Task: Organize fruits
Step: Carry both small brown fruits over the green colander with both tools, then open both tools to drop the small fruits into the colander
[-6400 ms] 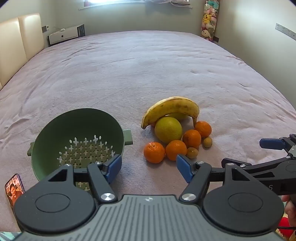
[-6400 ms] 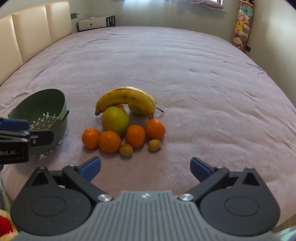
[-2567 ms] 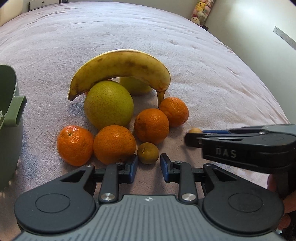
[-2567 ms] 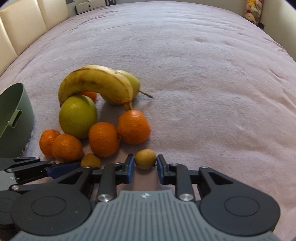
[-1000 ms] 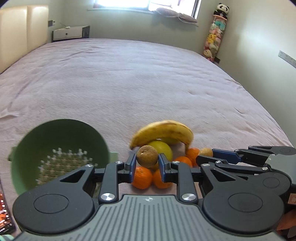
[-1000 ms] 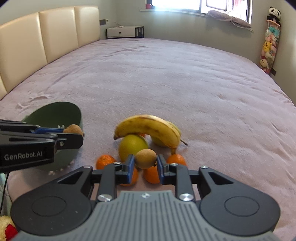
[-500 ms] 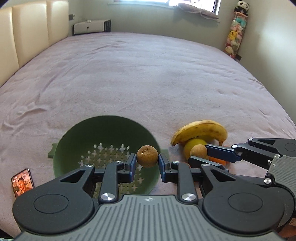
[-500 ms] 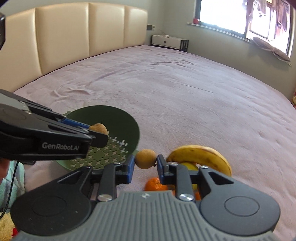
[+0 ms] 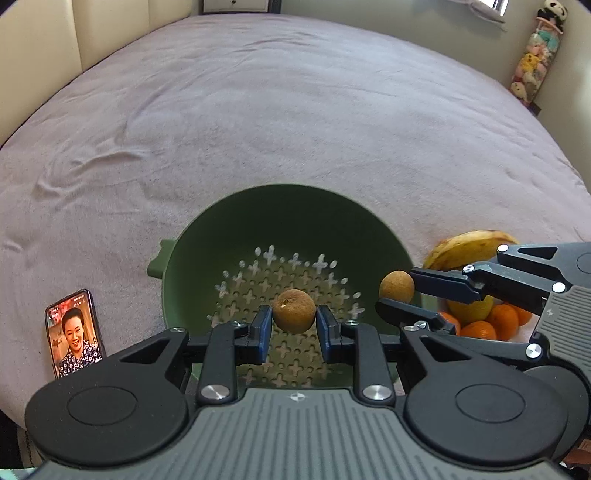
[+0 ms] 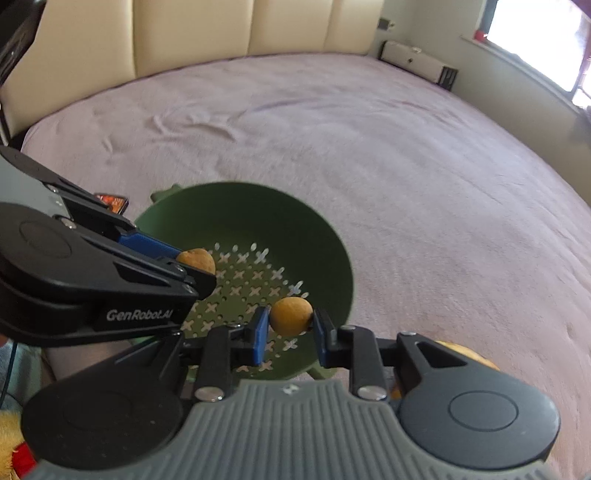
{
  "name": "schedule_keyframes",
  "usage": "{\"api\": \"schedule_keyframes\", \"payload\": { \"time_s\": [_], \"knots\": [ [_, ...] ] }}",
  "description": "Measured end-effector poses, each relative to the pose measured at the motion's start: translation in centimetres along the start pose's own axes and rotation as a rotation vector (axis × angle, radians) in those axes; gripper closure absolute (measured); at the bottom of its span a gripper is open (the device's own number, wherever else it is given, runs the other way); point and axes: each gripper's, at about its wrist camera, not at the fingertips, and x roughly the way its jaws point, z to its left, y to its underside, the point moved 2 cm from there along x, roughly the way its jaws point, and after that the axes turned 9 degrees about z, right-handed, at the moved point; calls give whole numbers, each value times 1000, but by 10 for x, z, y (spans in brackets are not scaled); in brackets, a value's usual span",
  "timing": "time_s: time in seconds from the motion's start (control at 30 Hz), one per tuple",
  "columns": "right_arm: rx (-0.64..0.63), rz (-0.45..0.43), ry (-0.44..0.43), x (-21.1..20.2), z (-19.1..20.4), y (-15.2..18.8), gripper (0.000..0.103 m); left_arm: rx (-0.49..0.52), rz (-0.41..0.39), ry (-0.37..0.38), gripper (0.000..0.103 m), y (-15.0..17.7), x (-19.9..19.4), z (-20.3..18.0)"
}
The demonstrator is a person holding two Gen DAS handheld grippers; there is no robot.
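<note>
Left gripper [image 9: 294, 328] jaws clamped on small brown fruit [image 9: 294, 311], directly above perforated floor of green colander [image 9: 236, 221]. Right gripper [image 10: 290, 334] jaws pinch second brown fruit [image 10: 290, 315], over colander's near-right side. Release drops both in. Banana [image 9: 467, 247], oranges [image 9: 500, 325] right of jaws. Beyond: mauve bed [image 9: 295, 110], headboard [image 10: 258, 29].

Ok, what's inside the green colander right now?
No fruit lies in the green colander; only its perforated bottom shows. The left gripper and right gripper each hold a small brown fruit above it. The near part of the bottom is hidden behind the grippers.
</note>
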Motion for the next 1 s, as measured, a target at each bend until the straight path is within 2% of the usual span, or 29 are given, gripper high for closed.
{"api": "schedule_keyframes", "payload": {
  "time_s": [0.27,0.57,0.9,1.0],
  "knots": [
    [-77,114,-87,41,0,-9,81,-31,97,-15,75,-6,30,5],
    [-132,213,-118,67,5,-13,81,-60,163,-1,74,-7,47,9],
    [-166,240,-109,70,9,-13,81,-73,179,18,74,-7,51,8],
    [-166,241,-103,70,9,-13,80,-80,180,18,69,-7,51,7]
  ]
}}
